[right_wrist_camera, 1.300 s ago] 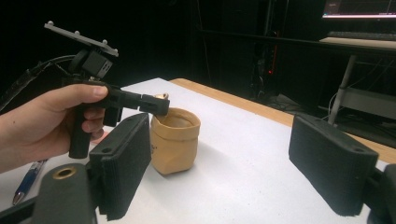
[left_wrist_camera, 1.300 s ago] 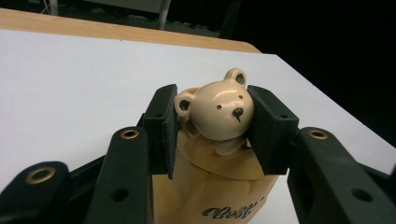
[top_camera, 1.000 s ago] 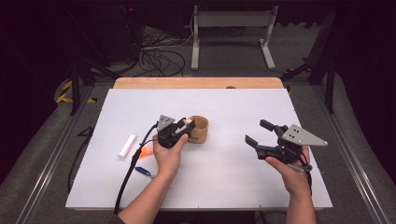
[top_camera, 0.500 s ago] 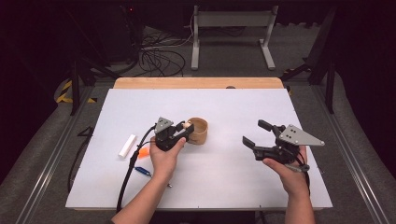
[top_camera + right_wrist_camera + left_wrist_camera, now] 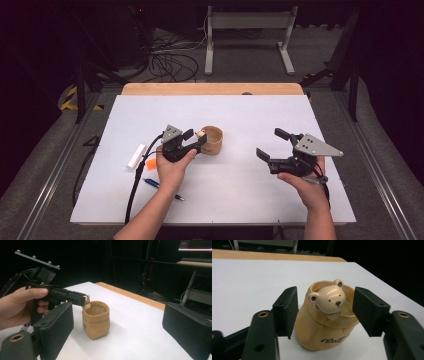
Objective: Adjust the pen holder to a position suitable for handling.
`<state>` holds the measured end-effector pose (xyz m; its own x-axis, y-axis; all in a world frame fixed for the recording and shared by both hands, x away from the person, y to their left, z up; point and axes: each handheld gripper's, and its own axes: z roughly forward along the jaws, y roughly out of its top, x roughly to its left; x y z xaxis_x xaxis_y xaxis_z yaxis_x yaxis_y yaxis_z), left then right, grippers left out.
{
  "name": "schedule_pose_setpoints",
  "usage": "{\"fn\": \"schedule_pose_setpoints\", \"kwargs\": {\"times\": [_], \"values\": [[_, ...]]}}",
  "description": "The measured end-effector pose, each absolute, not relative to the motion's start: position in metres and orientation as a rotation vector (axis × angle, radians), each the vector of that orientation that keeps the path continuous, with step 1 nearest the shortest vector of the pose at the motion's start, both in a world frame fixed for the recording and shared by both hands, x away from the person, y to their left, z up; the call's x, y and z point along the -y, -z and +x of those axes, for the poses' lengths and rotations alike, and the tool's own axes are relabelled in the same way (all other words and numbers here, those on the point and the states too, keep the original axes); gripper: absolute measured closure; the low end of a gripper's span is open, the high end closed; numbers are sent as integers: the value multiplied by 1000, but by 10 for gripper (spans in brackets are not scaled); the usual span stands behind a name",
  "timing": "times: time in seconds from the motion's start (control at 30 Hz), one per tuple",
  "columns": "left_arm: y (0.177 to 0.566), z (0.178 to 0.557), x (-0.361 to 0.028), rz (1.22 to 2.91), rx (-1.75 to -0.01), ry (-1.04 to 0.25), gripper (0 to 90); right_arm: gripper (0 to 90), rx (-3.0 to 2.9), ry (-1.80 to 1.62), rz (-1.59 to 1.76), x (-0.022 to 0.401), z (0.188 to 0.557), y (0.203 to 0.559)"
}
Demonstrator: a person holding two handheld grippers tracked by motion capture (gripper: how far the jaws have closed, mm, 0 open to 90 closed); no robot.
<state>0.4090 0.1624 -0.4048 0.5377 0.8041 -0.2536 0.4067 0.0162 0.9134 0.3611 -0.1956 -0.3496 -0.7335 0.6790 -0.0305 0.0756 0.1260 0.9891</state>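
The tan cup (image 5: 214, 140) with a bear head on its rim stands upright near the middle of the white table (image 5: 250, 200). The left gripper (image 5: 196, 141) sits at the cup's left side; its jaws have just been opening and now stand apart on either side of the cup, with the pads clear of its wall in the left gripper view (image 5: 324, 320). The right gripper (image 5: 272, 145) is held well apart from the cup, to its right, with jaws wide apart and nothing between them. A white block (image 5: 136, 156) and a blue pen (image 5: 150, 182) lie left of the left hand (image 5: 172, 167).
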Motion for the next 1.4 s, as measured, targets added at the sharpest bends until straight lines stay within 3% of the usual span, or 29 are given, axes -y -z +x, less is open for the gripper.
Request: {"fn": "schedule_pose_setpoints", "kwargs": {"times": [0.23, 0.5, 1.4], "values": [[395, 405, -173, 1576, -998, -436, 249, 173, -1918, -1636, 735, 193, 362, 351], [386, 398, -187, 1597, -949, -470, 207, 258, -1917, -1633, 747, 193, 362, 351], [347, 364, -243, 1667, -742, -473, 15, 322, -1984, -1653, 756, 173, 365, 357]]}}
